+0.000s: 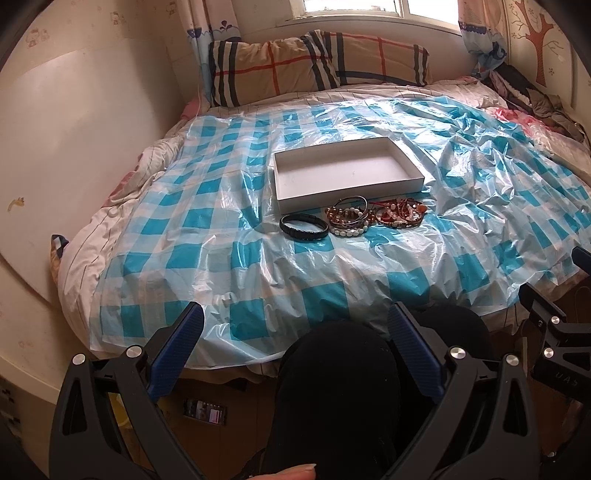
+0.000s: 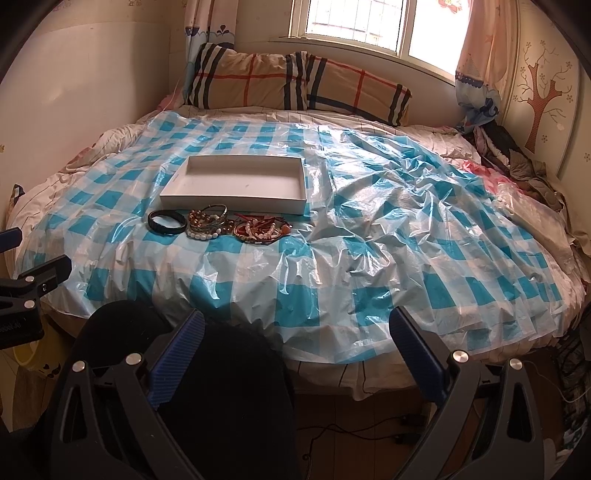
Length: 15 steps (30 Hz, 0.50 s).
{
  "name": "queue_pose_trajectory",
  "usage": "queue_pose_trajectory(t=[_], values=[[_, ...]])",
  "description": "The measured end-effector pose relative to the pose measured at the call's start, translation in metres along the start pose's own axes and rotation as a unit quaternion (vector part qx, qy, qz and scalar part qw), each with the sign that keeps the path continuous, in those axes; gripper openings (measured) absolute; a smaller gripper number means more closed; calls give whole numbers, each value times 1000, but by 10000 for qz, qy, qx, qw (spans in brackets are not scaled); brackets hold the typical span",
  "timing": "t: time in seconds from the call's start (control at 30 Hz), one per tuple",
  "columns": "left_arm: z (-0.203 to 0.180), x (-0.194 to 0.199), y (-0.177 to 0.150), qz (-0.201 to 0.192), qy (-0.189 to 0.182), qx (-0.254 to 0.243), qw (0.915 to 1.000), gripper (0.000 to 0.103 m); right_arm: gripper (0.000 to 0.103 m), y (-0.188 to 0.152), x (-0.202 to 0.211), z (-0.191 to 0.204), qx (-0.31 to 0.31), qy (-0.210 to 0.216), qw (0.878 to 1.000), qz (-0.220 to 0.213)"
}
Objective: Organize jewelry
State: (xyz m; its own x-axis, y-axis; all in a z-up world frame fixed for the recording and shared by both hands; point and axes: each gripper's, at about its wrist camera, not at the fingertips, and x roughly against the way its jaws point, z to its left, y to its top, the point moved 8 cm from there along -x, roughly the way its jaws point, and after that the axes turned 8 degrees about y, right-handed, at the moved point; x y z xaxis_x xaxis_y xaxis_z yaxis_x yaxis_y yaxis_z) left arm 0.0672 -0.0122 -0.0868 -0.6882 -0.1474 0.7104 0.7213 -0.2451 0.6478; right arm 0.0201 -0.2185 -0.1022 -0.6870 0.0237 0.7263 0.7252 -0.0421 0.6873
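— Nearest to my lens, what do you see?

— Both claws, held low at the near edge of the bed. My left claw (image 1: 295, 332) has its blue pads spread wide with nothing between them, over a black-clad knee (image 1: 340, 387). My right claw (image 2: 297, 334) is just as wide and holds nothing.

— And the jewelry?

— It lies in a row on the bed, well away from both claws, just in front of the near wall of the white box (image 1: 347, 173). On the left is a black bangle (image 1: 304, 226), lying flat and apart from the box. Right beside it sits a heap of beaded bracelets (image 1: 349, 218), brown and white beads tangled with thin metal bands. Further right, touching that heap, is a reddish cluster (image 1: 400, 214) of beads and cords; I cannot tell the pieces apart.

— Is anything in the box?

— I see only its white floor; it is an open, shallow tray.

— What lies under it all?

— A crinkled plastic sheet (image 2: 369, 240) in blue and white checks, spread over the bed. At the far end two plaid pillows (image 2: 295, 81) lean below the window (image 2: 354, 26). Clothes (image 2: 517, 158) are piled at the far right.
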Motion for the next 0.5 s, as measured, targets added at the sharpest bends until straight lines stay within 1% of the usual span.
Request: queue_pose_trajectory(t=[0.23, 0.5], values=[[1, -15, 7, 119, -10, -28, 9999, 95, 96, 5, -7, -3, -69, 1, 10000, 54], [-3, -31, 12, 237, -11, -26, 9997, 95, 96, 13, -30, -4, -92, 54, 9998, 168]])
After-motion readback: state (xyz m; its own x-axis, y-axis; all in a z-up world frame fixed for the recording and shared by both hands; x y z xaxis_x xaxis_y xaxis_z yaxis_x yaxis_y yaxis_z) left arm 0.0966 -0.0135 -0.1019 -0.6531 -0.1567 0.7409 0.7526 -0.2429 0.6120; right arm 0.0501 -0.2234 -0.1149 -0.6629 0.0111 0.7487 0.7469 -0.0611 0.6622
